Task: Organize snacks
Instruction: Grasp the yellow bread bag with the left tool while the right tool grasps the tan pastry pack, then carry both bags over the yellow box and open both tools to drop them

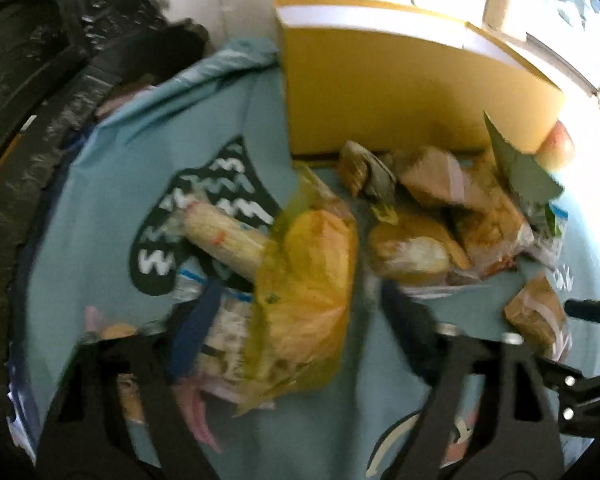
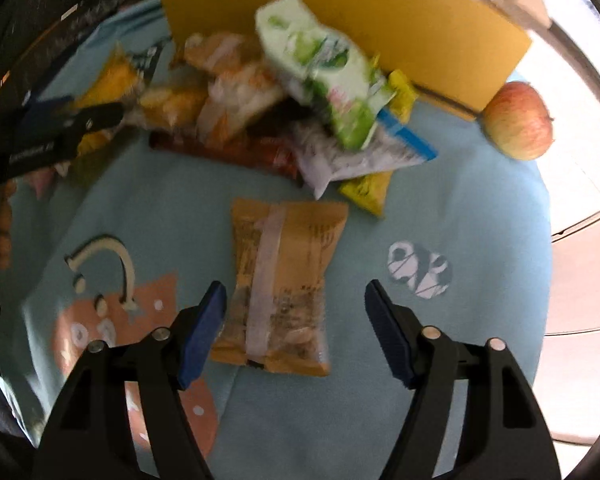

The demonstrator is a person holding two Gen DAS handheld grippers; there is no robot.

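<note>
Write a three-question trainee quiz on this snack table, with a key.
1. True or false: the right hand-held gripper is open around the tan snack packet.
2. Which object lies by the right end of the yellow box? A) banana B) apple C) mug
3. Fill in: the left hand-held gripper is positioned around a translucent ____ bag.

Key:
1. True; its blue pads flank the packet with a gap on the right side.
2. B, the apple.
3. Yellow.
</note>
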